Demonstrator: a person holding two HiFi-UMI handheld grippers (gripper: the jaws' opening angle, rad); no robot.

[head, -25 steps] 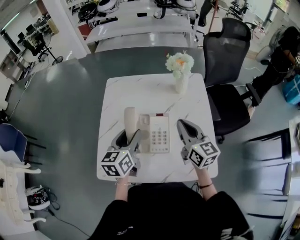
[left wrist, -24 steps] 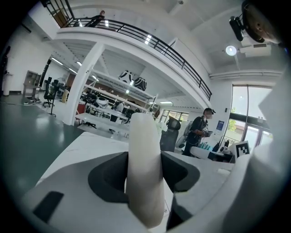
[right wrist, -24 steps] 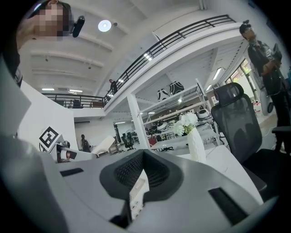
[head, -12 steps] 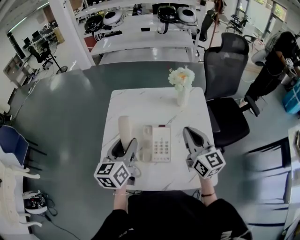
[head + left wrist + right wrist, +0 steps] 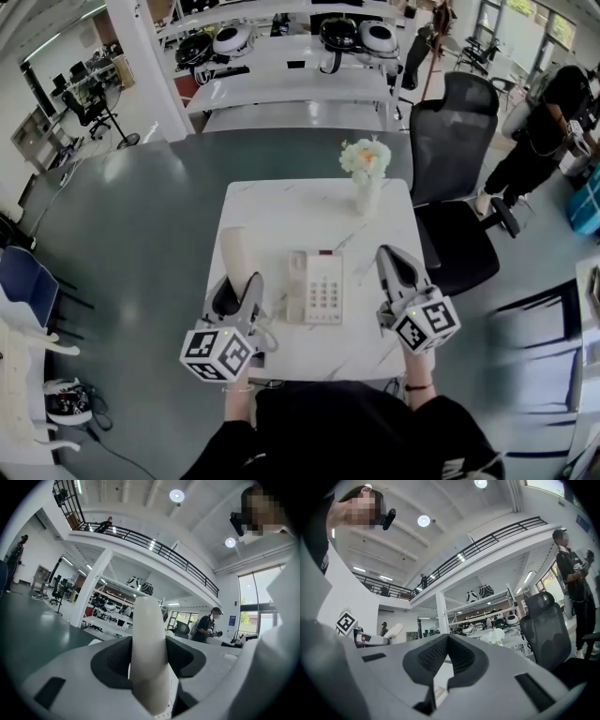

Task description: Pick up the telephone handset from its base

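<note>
Clamps the handset [image 5: 232, 248] near its narrow middle in the left gripper [image 5: 240, 284] jaws, off the base [image 5: 319, 286]; probably light, stiff, slick plastic; shows the right gripper [image 5: 394, 262] jaws closed, empty.

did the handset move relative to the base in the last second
Yes. The handset, clamped in the left gripper, has shifted left, away from the phone base. Bare tabletop now shows between them.

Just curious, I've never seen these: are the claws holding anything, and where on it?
The left gripper clamps the handset by its near half; the far end sticks out past the jaws. The right gripper is shut, empty.
</note>
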